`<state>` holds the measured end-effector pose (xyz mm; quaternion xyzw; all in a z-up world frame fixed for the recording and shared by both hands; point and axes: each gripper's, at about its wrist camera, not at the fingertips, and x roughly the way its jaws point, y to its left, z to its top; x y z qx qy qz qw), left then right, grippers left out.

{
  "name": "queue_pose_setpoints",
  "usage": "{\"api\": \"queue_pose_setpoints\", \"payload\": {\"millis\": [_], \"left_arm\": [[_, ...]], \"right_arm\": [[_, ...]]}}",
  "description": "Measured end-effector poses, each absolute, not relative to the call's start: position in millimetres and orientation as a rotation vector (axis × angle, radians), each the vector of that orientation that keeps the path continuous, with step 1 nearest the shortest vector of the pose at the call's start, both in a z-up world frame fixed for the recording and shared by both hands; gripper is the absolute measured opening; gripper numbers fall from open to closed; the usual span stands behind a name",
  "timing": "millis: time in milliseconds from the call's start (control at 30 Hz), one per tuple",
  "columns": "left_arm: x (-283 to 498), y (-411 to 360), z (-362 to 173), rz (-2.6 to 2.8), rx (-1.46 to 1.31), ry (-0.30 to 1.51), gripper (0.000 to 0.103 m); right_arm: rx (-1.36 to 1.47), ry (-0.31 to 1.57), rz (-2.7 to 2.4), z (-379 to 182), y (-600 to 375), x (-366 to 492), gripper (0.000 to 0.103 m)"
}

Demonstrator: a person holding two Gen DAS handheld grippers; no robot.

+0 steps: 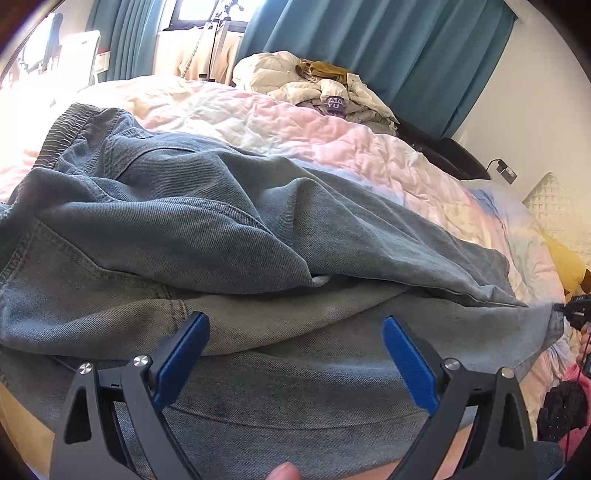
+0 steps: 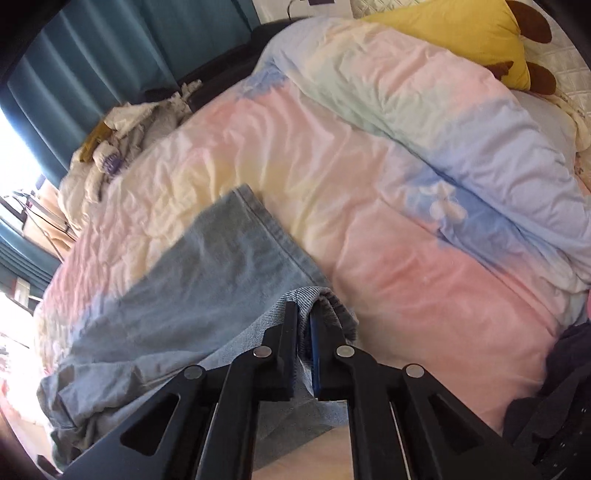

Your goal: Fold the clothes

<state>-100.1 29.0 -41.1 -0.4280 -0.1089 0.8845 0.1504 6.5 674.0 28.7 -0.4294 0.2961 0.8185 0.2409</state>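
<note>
Two grippers are at work for us: our right gripper (image 2: 303, 314) has its jaws clamped on a bunched hem of the jeans (image 2: 207, 273), a fold of denim pinched between the blue pads, while our left gripper (image 1: 293, 325) holds its jaws wide apart, hovering just above the denim with nothing between them. From the left wrist view we see the jeans (image 1: 221, 229) spread lengthwise across the near edge of the bed, rumpled, the elastic waistband (image 1: 64, 129) at the far left and one leg lying folded over the other. At the far right of that view we catch the right gripper (image 1: 570, 312) at the end of the leg. Under the jeans lies a pastel quilt (image 2: 388, 184) in pink, yellow and blue. Farther off, a heap of pale clothes (image 1: 317, 85) sits at the bed's far side before teal curtains (image 1: 388, 48), and a yellow pillow (image 2: 454, 33) rests near the head.
</note>
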Motion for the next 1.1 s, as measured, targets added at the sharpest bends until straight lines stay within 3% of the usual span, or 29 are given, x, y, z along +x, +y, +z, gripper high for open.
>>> {"api": "queue_pose_setpoints", "payload": {"millis": [167,267,467,533,700,767,833,1100], "left_arm": [[-96.5,24.6,-34.2,2.561,-1.197,-0.331,0.096],[-96.9,23.8,-34.3,2.557,-1.202,-0.341,0.096],[-95.7,23.0,-32.5,2.556,-1.198,-0.34,0.096],[-95.8,24.4,-33.5,2.557,-1.204,-0.33,0.096],[-96.7,26.2,-37.2,2.57,-1.23,-0.298,0.096],[-97.3,25.2,-38.9,2.571,-1.244,-0.3,0.096],[-97.6,25.3,-41.1,2.568,-1.26,-0.296,0.096],[-95.0,30.4,-60.3,2.552,-1.354,-0.246,0.096]], "right_arm": [[-0.993,0.602,2.525,113.6,632.1,3.5,0.004],[-1.047,0.443,2.466,111.5,626.3,8.9,0.004],[-1.352,0.714,2.142,-15.6,678.0,46.1,0.006],[-1.332,0.791,2.088,-40.6,685.6,54.3,0.012],[-1.244,0.709,2.138,-33.5,675.7,59.8,0.021],[-1.202,0.692,2.187,-21.1,670.2,67.2,0.035],[-1.163,0.747,2.212,-14.2,666.5,82.0,0.055],[-1.191,1.161,2.058,-68.9,667.4,125.1,0.062]]}}
